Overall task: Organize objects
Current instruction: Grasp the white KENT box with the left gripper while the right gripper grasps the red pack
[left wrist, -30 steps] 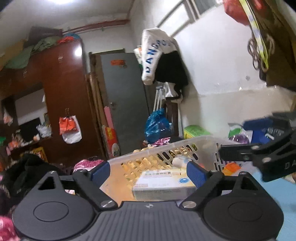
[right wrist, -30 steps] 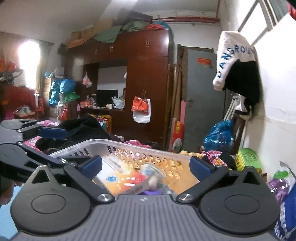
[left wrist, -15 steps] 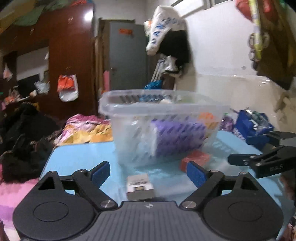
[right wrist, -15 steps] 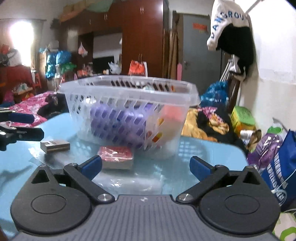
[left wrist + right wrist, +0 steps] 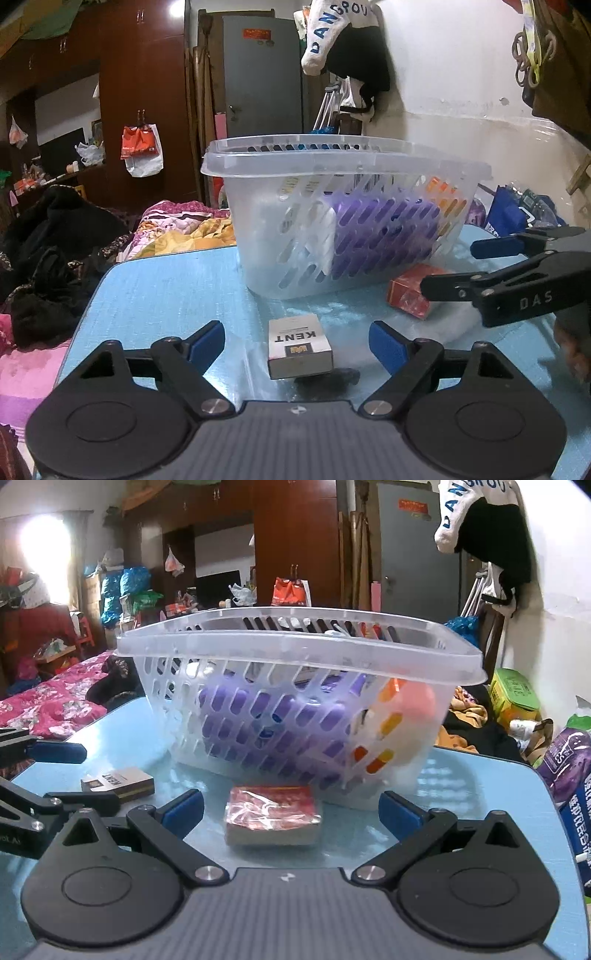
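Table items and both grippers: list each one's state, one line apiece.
white KENT pack: flat on the table, between open pads, untouched.
red pack: flat on the table, outside the basket.
basket: upright, holding items.
left gripper: open, jaws just closing slightly.
right gripper: open around the red pack.

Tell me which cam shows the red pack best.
Right wrist: the red pack lies whole and unblocked between the open right tool's fingers. In the left wrist view it sits off to the right, partly hidden behind that tool.

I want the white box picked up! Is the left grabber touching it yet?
Apart. In the left wrist view the white Kent box lies between the left gripper's open fingers, blue table showing on both sides.
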